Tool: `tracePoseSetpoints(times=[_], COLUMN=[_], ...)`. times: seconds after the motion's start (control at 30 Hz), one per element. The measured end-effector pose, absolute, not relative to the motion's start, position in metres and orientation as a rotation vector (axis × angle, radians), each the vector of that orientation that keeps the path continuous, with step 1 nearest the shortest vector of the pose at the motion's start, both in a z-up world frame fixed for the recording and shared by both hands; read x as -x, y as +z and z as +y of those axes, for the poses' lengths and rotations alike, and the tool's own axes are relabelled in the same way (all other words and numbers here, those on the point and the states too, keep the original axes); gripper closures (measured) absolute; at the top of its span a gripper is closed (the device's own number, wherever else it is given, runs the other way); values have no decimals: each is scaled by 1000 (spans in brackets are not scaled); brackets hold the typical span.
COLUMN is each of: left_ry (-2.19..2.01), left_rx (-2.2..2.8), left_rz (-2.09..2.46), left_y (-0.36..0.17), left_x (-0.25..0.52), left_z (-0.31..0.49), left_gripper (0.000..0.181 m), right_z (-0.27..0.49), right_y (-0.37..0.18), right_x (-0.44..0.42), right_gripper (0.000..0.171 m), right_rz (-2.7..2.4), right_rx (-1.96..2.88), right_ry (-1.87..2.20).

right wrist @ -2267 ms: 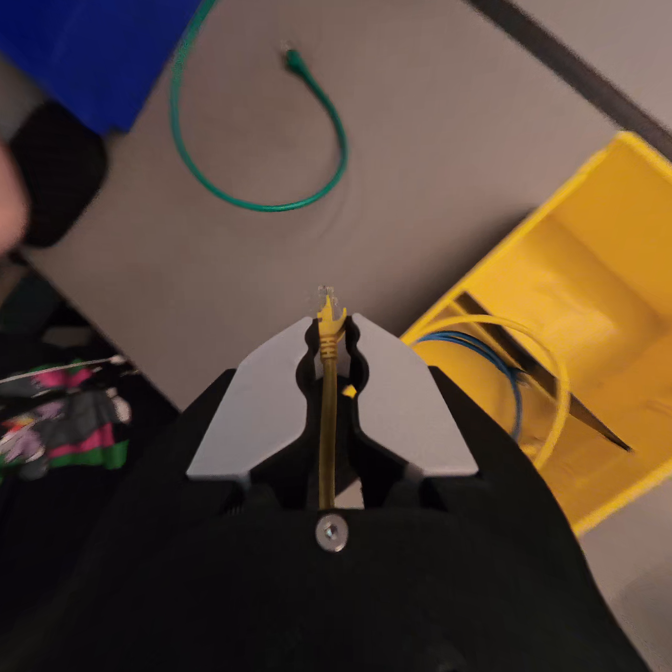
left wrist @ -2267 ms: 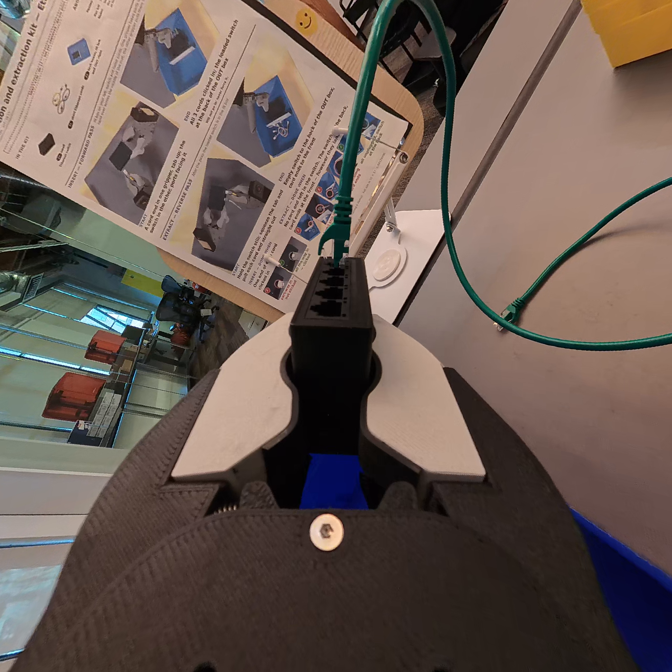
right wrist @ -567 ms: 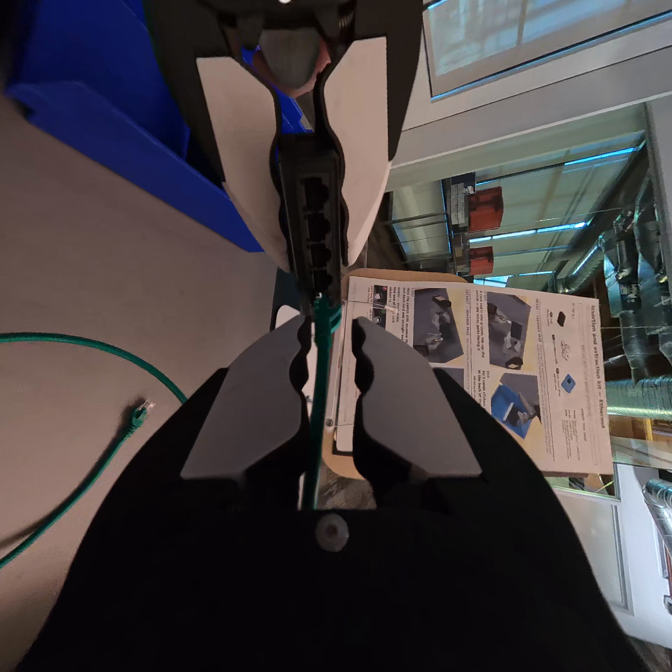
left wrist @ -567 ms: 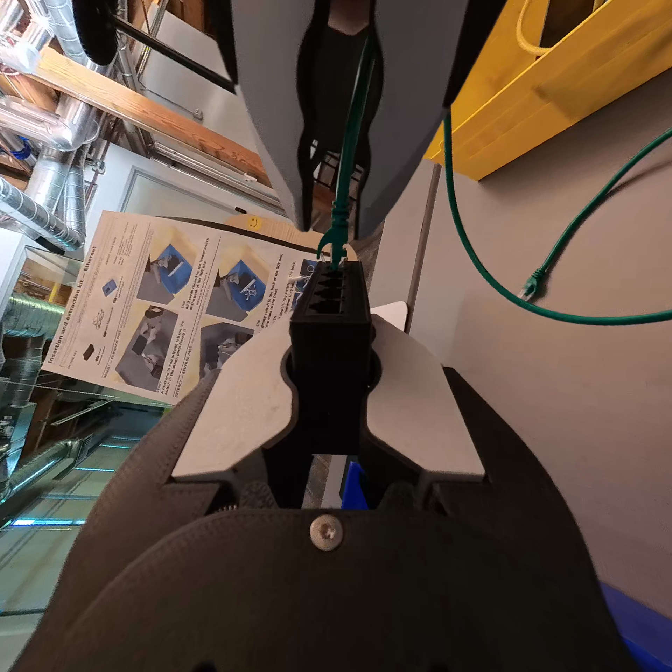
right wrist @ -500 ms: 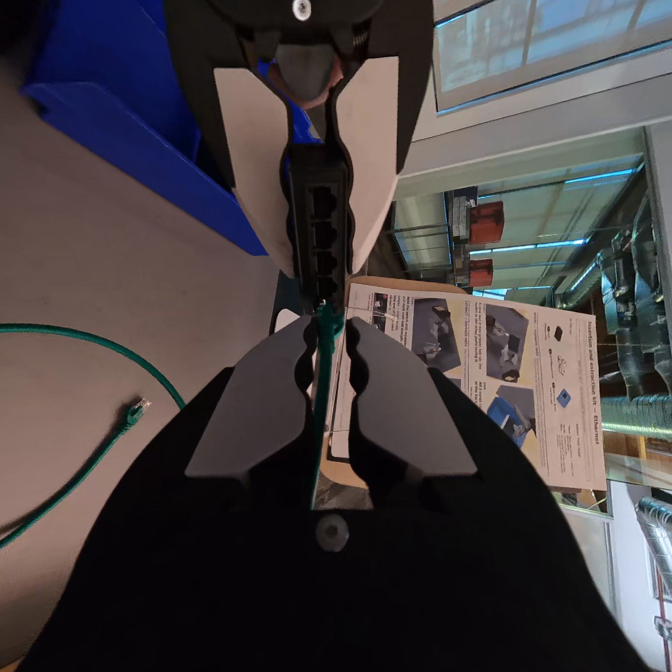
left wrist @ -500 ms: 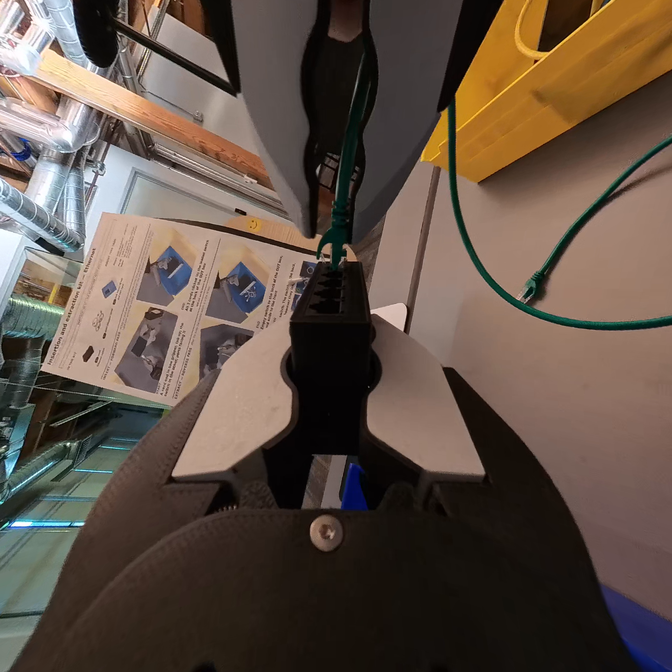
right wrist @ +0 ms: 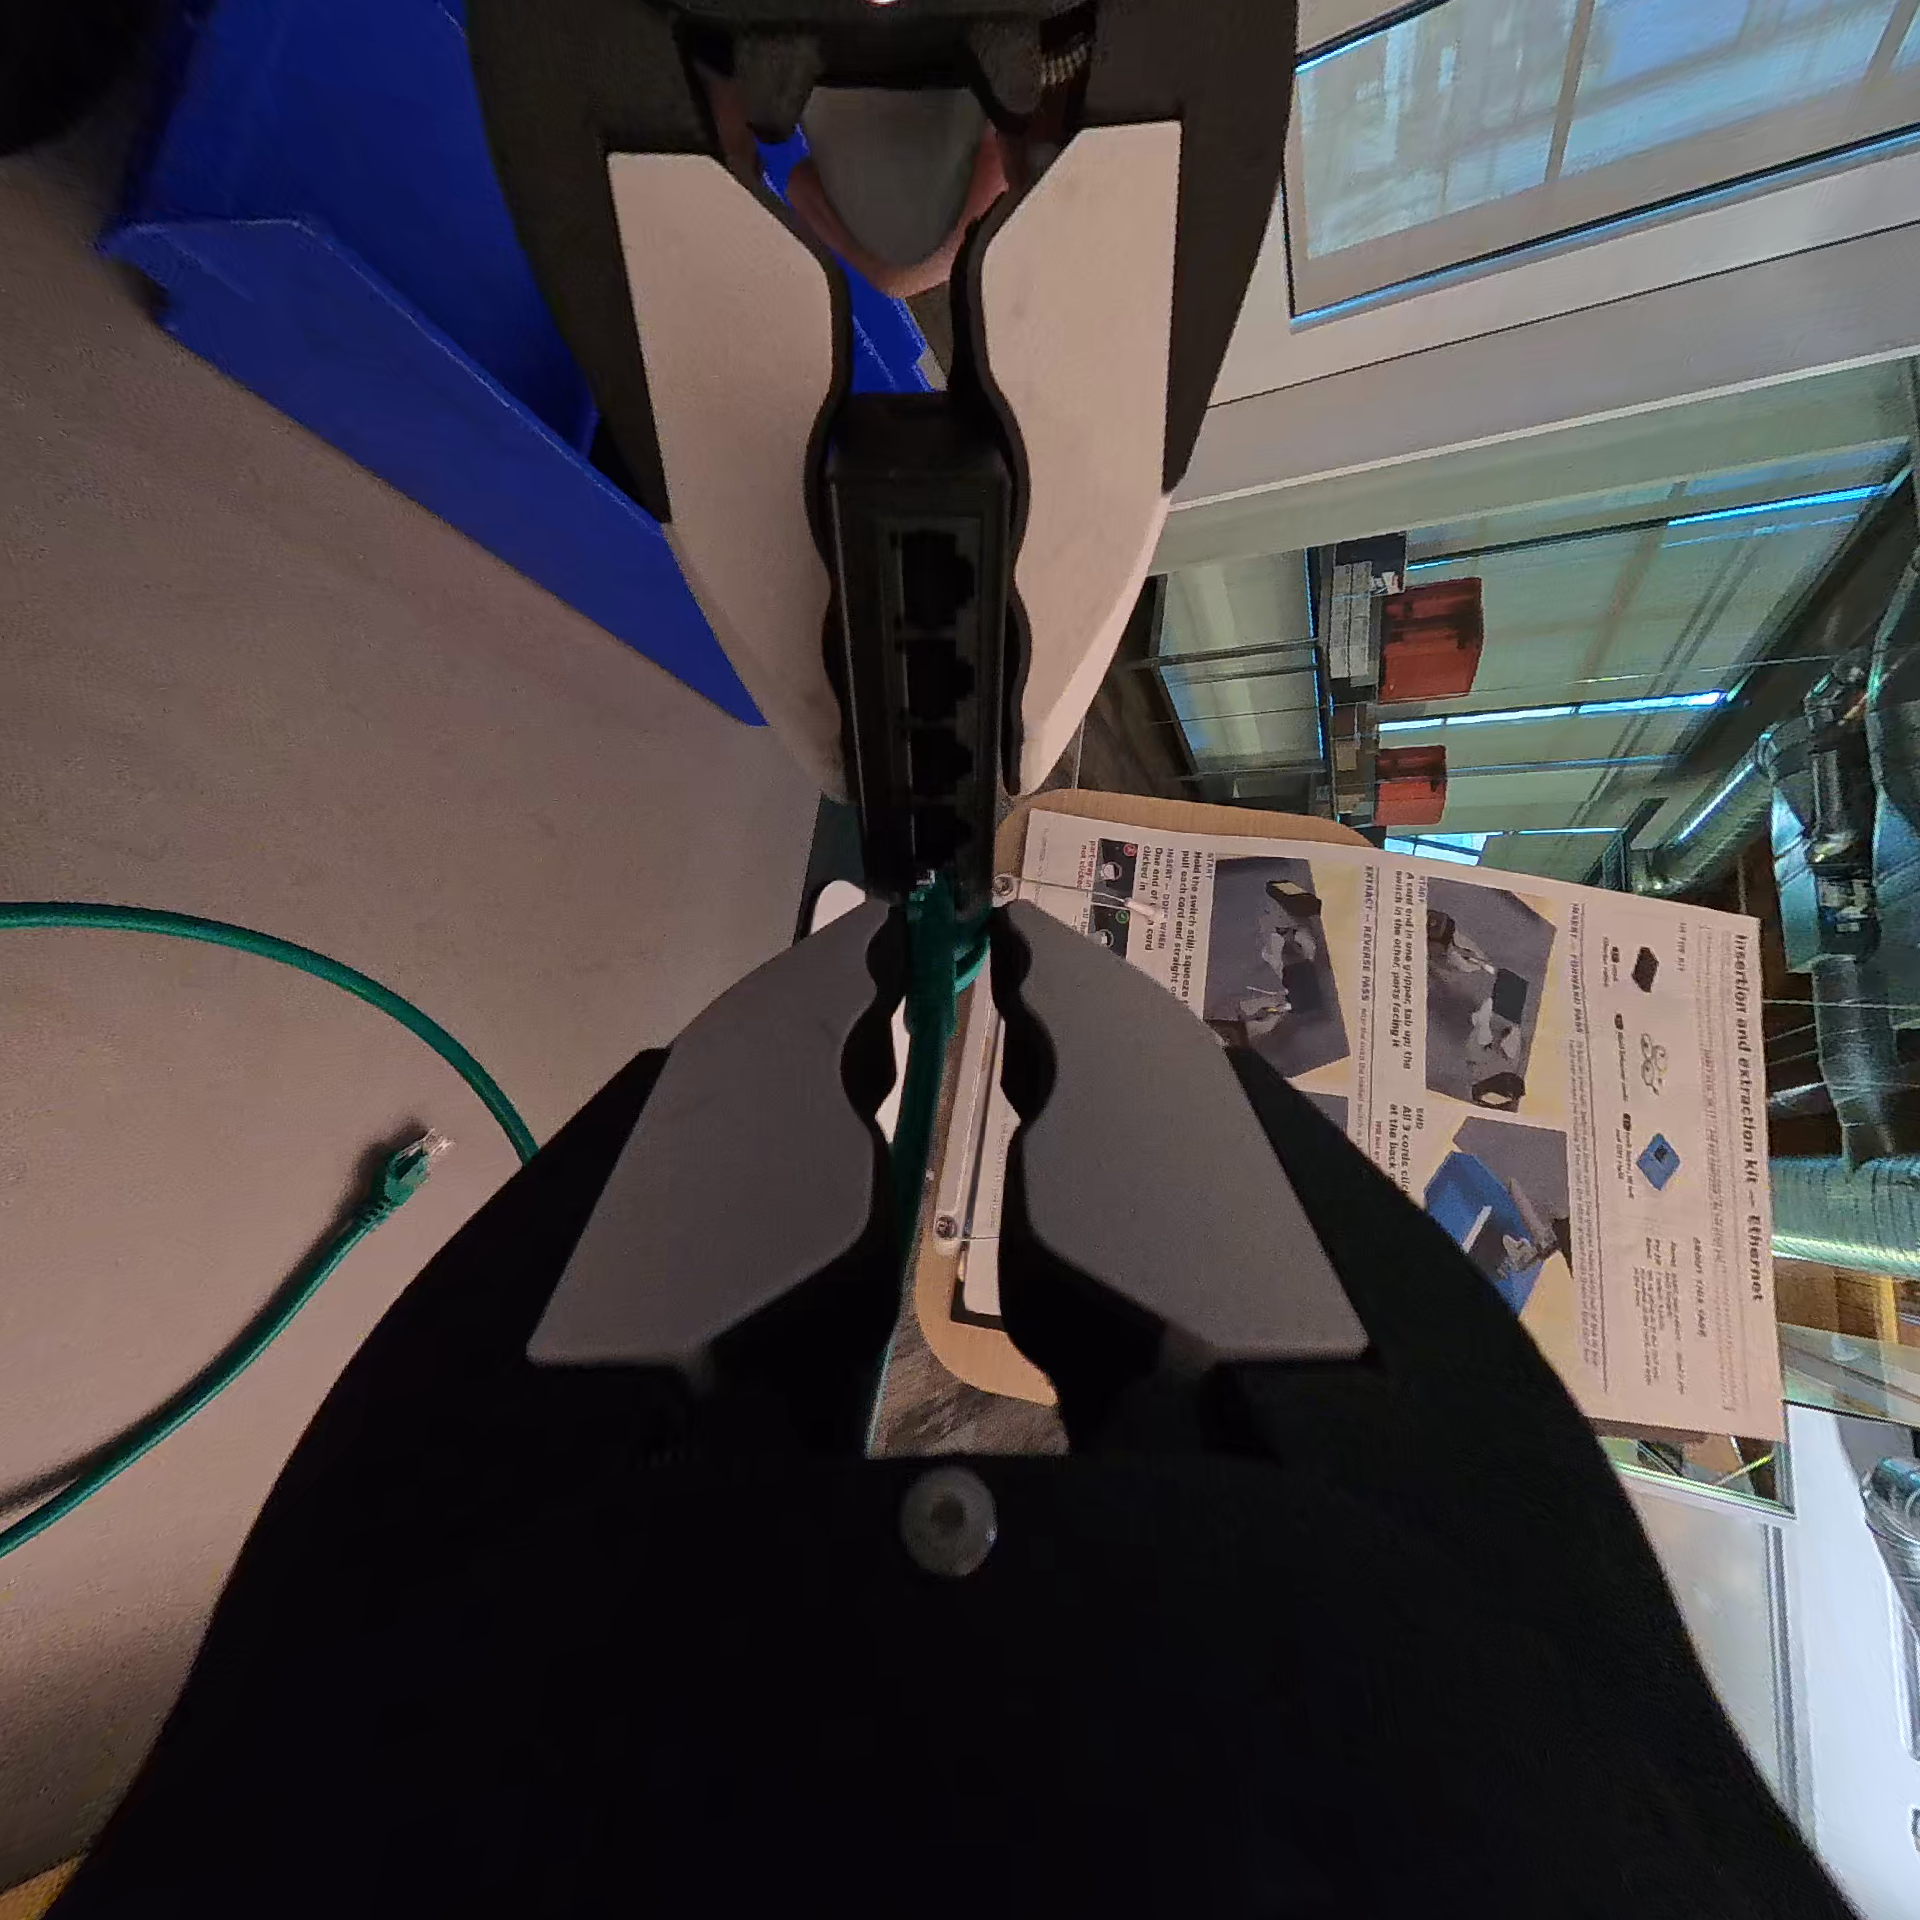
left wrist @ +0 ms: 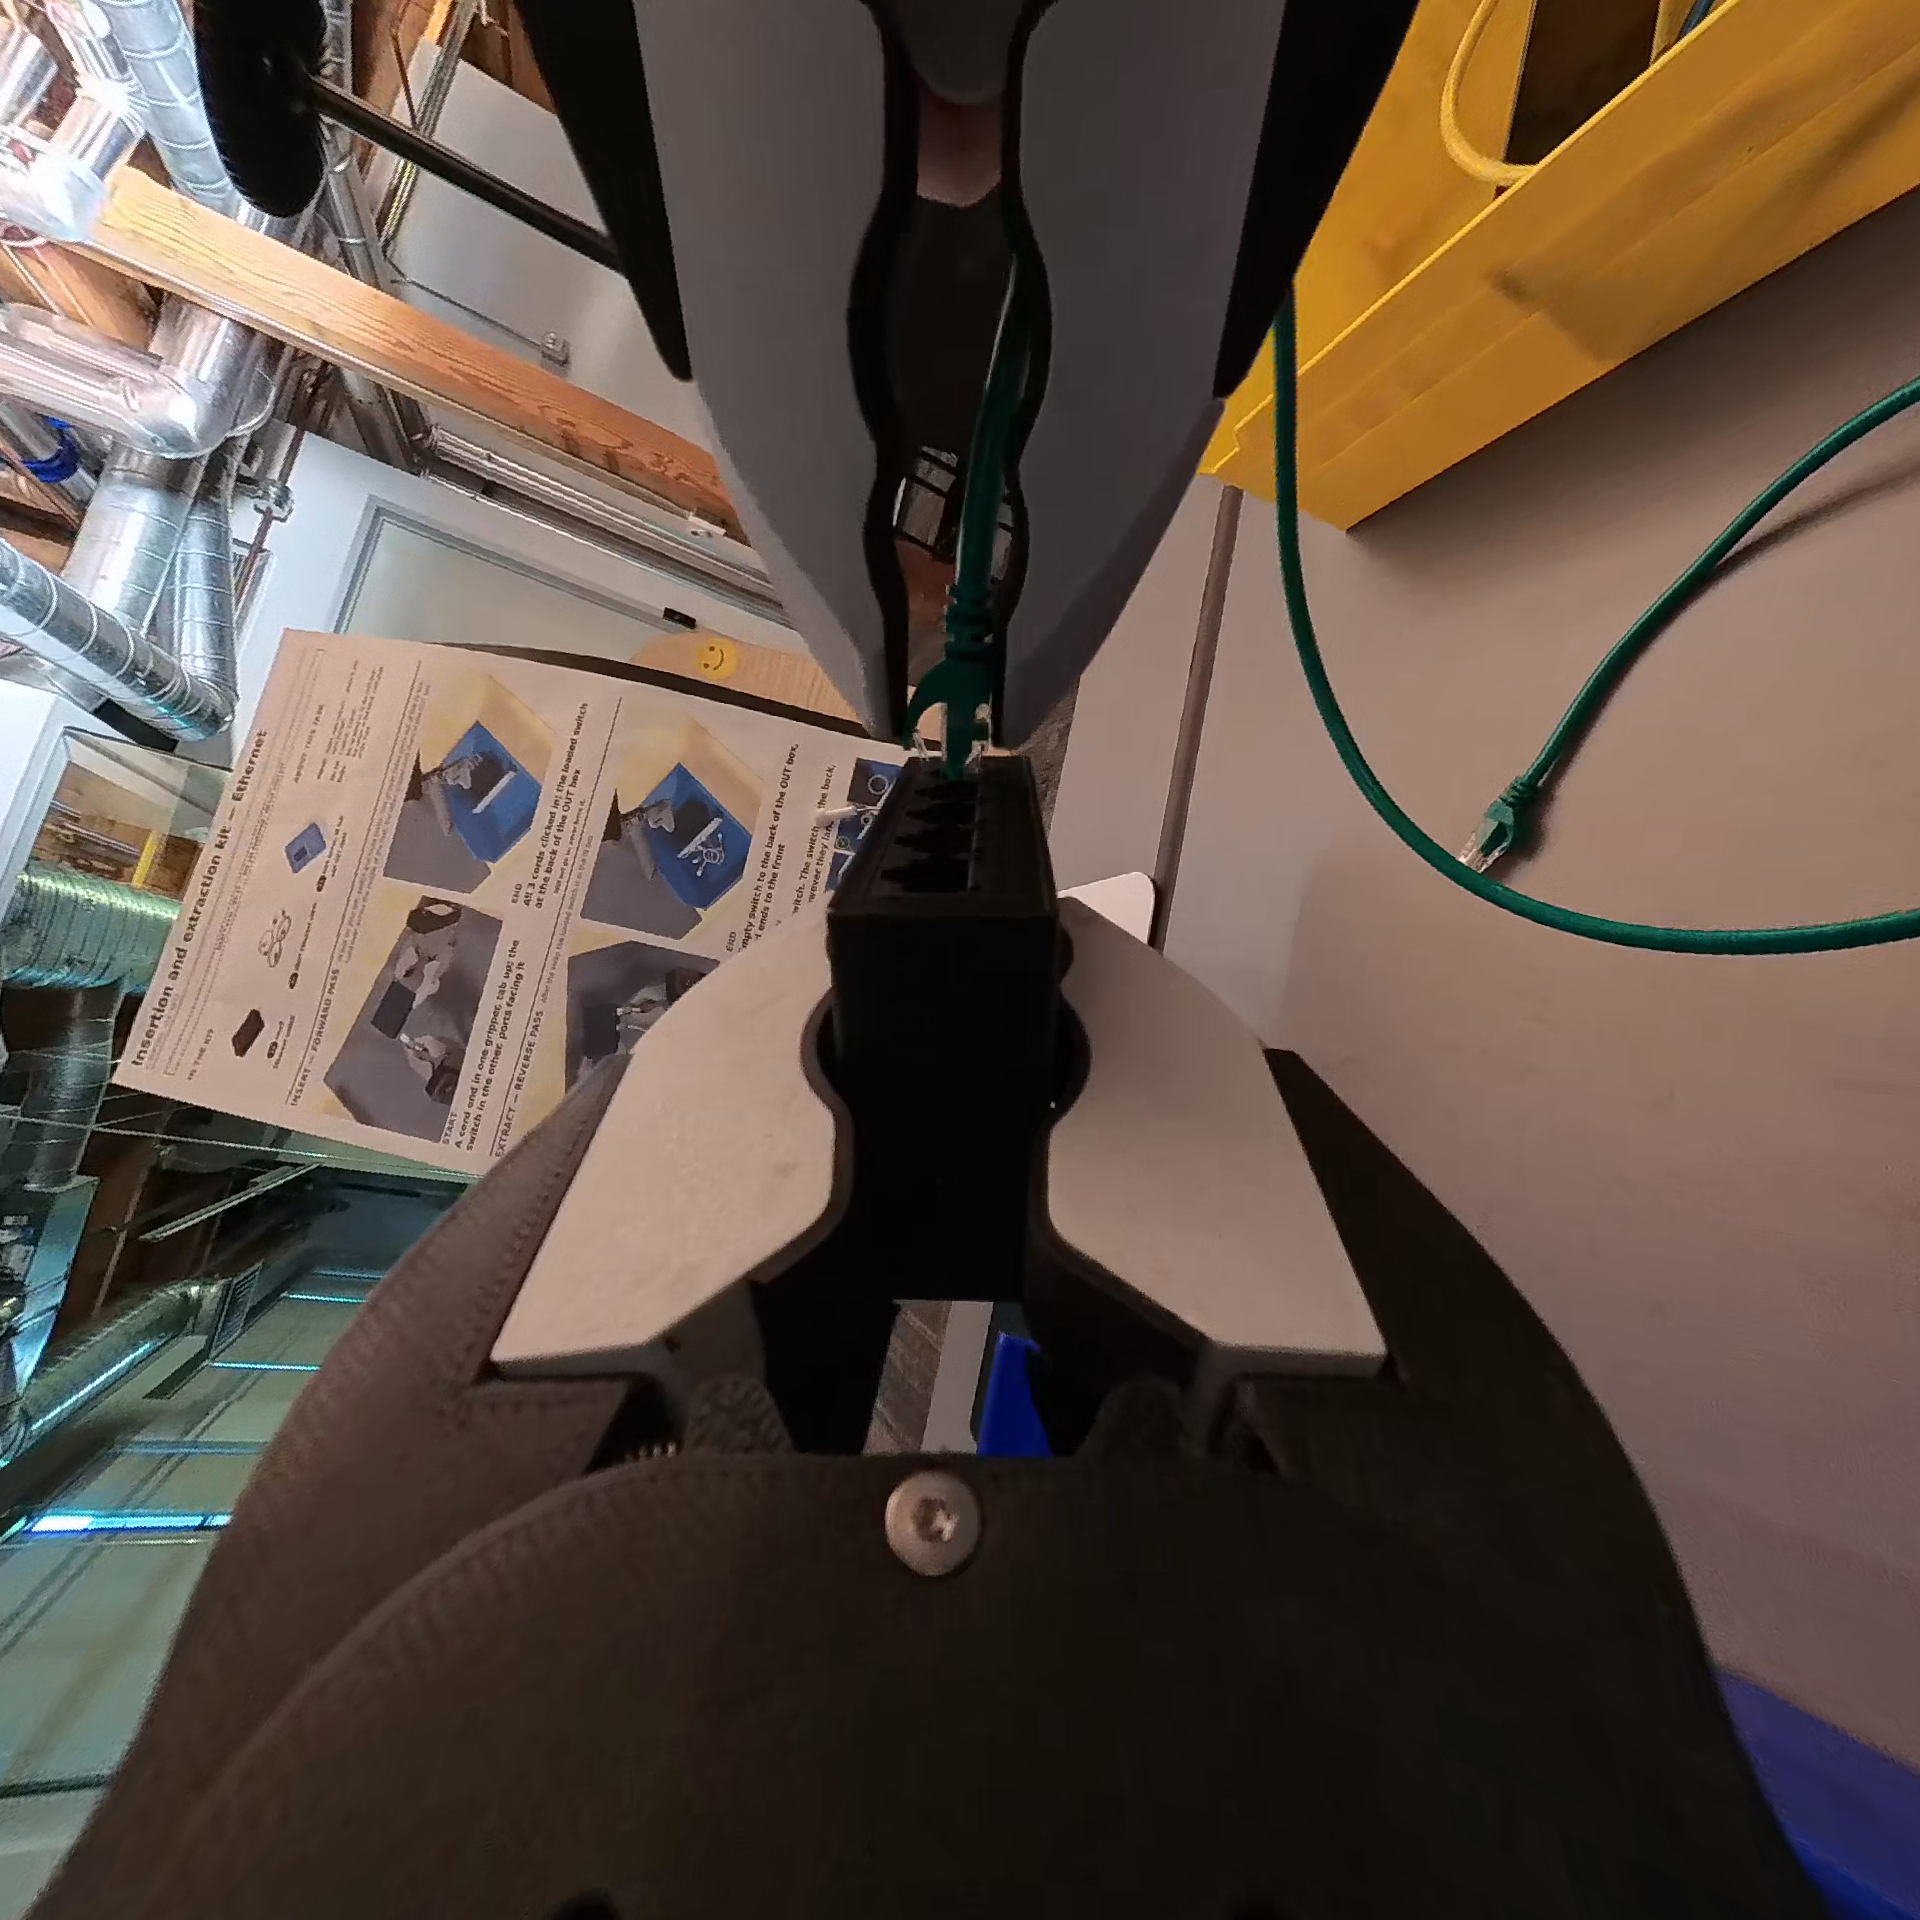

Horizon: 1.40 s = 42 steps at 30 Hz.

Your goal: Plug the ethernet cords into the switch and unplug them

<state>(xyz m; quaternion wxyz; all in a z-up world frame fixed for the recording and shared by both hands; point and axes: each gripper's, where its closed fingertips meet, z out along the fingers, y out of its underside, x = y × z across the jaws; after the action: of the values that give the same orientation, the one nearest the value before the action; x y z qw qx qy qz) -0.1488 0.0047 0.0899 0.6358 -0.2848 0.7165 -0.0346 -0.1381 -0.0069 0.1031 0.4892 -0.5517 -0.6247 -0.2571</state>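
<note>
Green cord (right wrist: 928,997) sat plugged in switch (left wrist: 940,1049), which our left hand-held gripper (left wrist: 940,1039) clamped; right hand-held gripper (right wrist: 940,1023) straddled it, fingers apart. Judged unplugging step: squeeze, pull straight.

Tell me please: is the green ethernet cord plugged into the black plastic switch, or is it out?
In. The green ethernet cord's connector sits in the end port of the black plastic switch; whether it has latched cannot be told.

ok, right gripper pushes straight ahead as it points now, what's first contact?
Likely the black switch held in the left gripper; the green cord between the right gripper's fingers already runs into its end port.
</note>
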Motion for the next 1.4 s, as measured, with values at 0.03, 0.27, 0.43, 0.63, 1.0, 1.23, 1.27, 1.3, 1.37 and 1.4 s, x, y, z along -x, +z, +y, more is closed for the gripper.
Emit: tracePoseSetpoints(times=[0.03,0.27,0.43,0.63,1.0,1.23,1.27,1.3,1.37,1.4], left_ry=[-78,-74,-63,-144,-242,-253,-232,-230,-243,-242], left_rx=[650,628,644,655,672,684,691,700,698,685], left_rz=[1639,1643,1675,1710,1761,1741,1700,1668,1628,1613], left_y=[90,90,83,74,62,68,75,81,90,94], left_x=[149,148,139,132,124,122,124,125,127,128], left_z=[5,2,1,-1,-9,-18,-16,-16,-19,-20], left_gripper=[153,153,151,152,150,150,151,151,151,151], right_z=[-6,-9,-13,-19,-33,-39,-36,-33,-33,-33], right_y=[102,101,91,83,74,80,87,93,101,105], right_x=[138,138,128,121,114,112,113,113,115,116], right_gripper=[154,156,156,156,156,155,155,154,153,154], right_rz=[-1518,-1527,-1634,-1749,-1812,-1678,-1641,-1619,-1597,-1584], right_rx=[1348,1408,1524,1655,1789,1795,1755,1711,1661,1637], right_ry=[-621,-560,-521,-422,-360,-273,-295,-337,-401,-414])
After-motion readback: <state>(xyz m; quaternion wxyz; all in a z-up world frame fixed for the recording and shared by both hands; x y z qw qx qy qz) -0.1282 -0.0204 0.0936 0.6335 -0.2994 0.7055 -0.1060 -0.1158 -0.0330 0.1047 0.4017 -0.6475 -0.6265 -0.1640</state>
